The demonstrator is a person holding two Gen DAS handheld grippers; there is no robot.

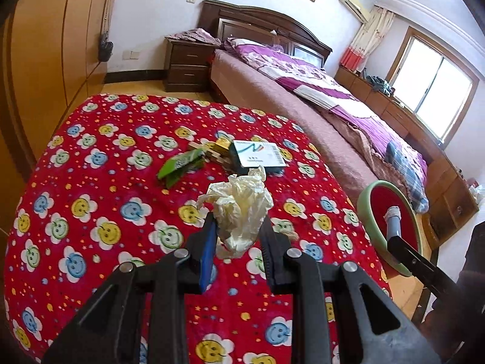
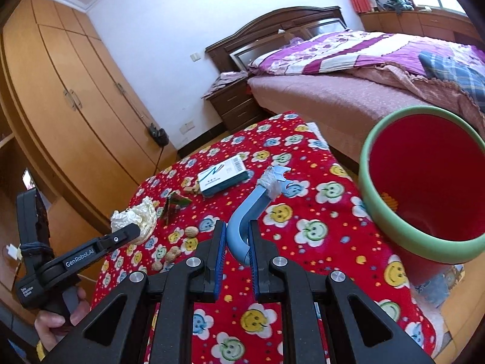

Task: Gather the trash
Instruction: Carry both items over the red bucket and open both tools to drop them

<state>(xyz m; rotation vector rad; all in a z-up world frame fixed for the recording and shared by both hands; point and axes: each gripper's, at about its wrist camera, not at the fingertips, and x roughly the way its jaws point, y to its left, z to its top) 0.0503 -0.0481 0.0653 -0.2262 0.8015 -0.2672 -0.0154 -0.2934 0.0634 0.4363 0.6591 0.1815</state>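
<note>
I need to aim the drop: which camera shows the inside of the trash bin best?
The right wrist view: the green-rimmed bin fills its right side, mouth toward the camera, red inside visible down to something yellow low on the wall. The left wrist view shows it small at the table's right edge, partly behind the right gripper and its blue hook.

My table (image 1: 91,182) is the landmark: on it the box (image 1: 257,154) lies far, the wrapper (image 1: 182,163) left of it, nuts (image 2: 172,253) nearer me; the bin (image 2: 424,188) stands right, the bed (image 1: 303,91) beyond.
</note>
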